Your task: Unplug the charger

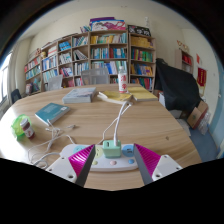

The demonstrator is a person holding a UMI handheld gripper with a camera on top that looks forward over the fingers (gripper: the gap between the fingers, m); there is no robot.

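Note:
A white power strip (pixel 112 161) lies on the wooden table (pixel 150 125), just ahead of and between my fingers. A mint-green charger (pixel 110 150) is plugged into its top, with a white cable (pixel 120 115) rising from it and curving away across the table. A round blue button or socket shows on the strip to the right of the charger. My gripper (pixel 112 160) is open, its pink pads (pixel 152 158) standing on either side of the strip with gaps. The fingers do not touch the charger.
A book (pixel 51 113) and a green object (pixel 22 127) lie to the left. Stacked books (pixel 82 95), a bottle (pixel 123 82) and a yellow book (pixel 140 95) sit farther back. Bookshelves (pixel 95 55) line the back wall. A dark chair (pixel 180 90) stands to the right.

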